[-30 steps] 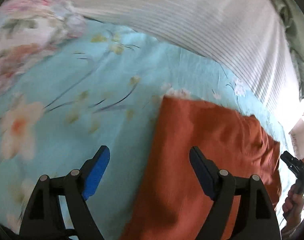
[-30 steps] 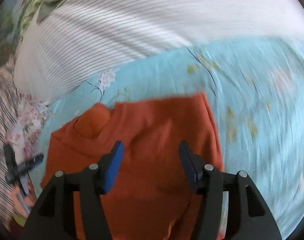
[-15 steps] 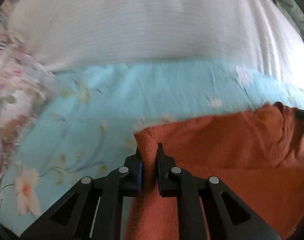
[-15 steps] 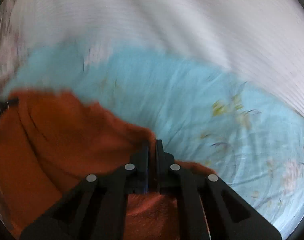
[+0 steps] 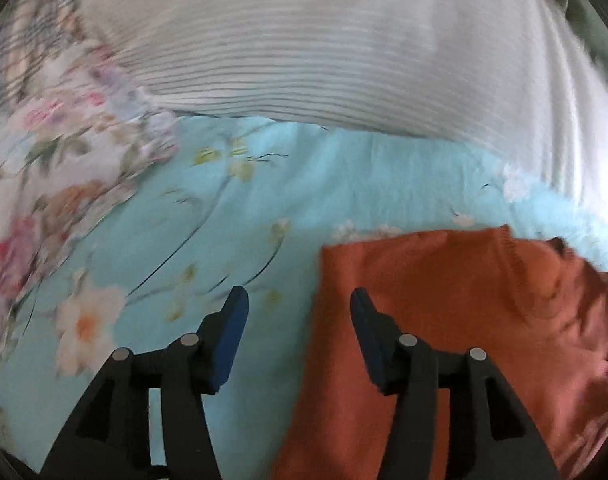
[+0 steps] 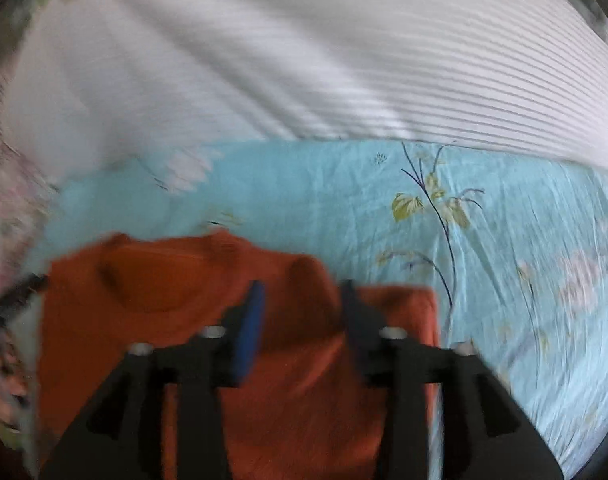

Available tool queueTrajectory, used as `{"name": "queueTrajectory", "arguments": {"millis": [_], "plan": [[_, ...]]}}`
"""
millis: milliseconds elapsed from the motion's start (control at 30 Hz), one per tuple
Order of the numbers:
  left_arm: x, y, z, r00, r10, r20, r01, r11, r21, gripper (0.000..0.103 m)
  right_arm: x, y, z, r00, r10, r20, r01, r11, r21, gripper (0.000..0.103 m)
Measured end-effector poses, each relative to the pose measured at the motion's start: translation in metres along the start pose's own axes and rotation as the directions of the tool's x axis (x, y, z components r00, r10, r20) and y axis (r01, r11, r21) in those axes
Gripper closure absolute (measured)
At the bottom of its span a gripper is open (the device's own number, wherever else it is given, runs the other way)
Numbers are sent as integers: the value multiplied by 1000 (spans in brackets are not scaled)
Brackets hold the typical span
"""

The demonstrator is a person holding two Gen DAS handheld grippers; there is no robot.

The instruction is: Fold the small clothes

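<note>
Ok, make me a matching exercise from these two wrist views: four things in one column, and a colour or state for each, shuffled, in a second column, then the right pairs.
Things:
1. orange garment
2. bed sheet
3. striped pillow
4. left gripper

Colours or states:
A. white with thin grey lines
B. light blue with printed flowers
C. jaws apart, nothing gripped
D. rust orange, lying flat on the bed

Pairs: 1-D, 2-B, 3-A, 4-C
</note>
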State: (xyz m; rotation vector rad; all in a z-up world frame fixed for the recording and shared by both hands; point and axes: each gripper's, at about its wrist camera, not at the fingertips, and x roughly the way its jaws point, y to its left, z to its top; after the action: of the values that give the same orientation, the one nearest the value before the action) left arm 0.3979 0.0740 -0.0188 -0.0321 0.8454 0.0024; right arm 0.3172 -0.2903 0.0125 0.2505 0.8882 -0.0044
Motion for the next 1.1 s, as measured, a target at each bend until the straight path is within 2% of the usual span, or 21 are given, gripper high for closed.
{"name": "queueTrajectory", "arguments": {"millis": [33,100,200,367,500,600,833,900,967,1033,1100], "plan": [[-13,9,-10,1000,-13,-3,13,1000,-21,48,-21,-2,-10,999,29,29,-30,999,22,40],[-36,24,-31,999,-42,-6,41,997,-58,45,-46,-4,-29,997,55,50,-57,997,42,40],[-73,46,-74,996,-89,-25,85,989,-125,39,-74,-14,-72,993,117,34,-119,989,92,40],[-115,66,-133,980,-193,-57,179,966,-184,38,-111,-30,-134,986,164,-2,-162,977,140,40],[-142,69,-177,963,-252,-98,233,958,-167,37,-132,-45,-173,990,142,-22,-137,979,154,40],[-154,67,-202,961,-252,-118,236,963,-130,37,-141,-59,-194,991,131,-39,-122,975,183,40],[-164,70,-238,945,-293,-148,272,951,-148,37,-156,-65,-234,990,124,-72,-107,972,208,40],[-163,73,-247,933,-317,-169,291,943,-162,37,-160,-64,-247,989,116,-87,-95,973,212,40],[-165,75,-258,914,-358,-190,329,929,-170,37,-162,-62,-260,983,146,-111,-119,968,220,40],[-170,75,-268,892,-405,-202,375,911,-172,37,-170,-59,-273,970,215,-110,-185,955,233,40],[-179,75,-281,869,-446,-216,418,893,-166,37,-181,-55,-287,941,319,-112,-284,925,251,40]]}}
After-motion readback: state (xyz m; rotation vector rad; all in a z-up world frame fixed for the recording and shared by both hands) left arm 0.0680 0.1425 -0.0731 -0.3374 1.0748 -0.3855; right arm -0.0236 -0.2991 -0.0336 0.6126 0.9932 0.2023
